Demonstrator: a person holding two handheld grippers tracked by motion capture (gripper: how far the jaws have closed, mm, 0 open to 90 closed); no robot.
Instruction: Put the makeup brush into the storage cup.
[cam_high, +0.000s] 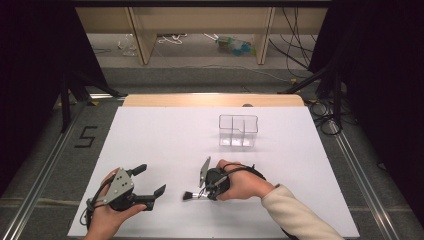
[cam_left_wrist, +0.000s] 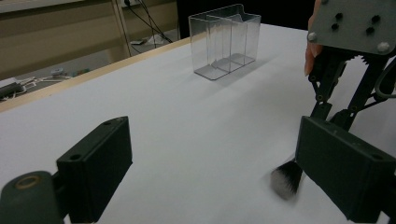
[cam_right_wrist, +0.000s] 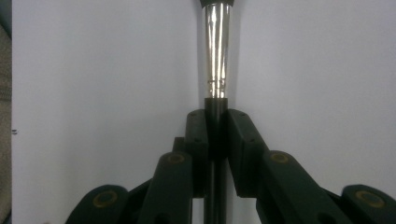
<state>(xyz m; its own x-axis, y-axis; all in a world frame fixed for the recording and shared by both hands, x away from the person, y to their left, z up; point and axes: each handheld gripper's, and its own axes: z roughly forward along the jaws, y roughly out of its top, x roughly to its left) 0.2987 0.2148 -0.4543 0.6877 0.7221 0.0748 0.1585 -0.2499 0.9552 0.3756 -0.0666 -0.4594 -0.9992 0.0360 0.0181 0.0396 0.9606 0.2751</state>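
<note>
While clamped on the black handle of a brush (cam_high: 191, 195), right gripper (cam_high: 201, 192) lying low on the white tabletop (cam_high: 165, 135), near the front edge, hand (cam_high: 243, 182) wrapped round its body. In the right gripper view, both jaws pressed against the handle from either side, pads touching it, silver ferrule (cam_right_wrist: 216, 51) running on ahead of the tips. Bristles pointing toward the left gripper (cam_high: 148, 185), tuft (cam_left_wrist: 286, 181) dark with paler ends, resting on or just above the tabletop; cannot tell which. No earlier picture at hand, so nothing on jaw motion.

Left gripper spread wide, nothing between the jaws, nothing touched. Held in the left hand (cam_high: 107, 216) at the near left of the tabletop, jaws aimed toward the brush. In the left gripper view, brush tuft just beside the right-hand jaw, apart from it, with the right gripper's linkage rising behind.

Clear box (cam_high: 238, 131) with inner dividers standing upright farther back on the tabletop, well apart from both grippers, to the right of centre.
</note>
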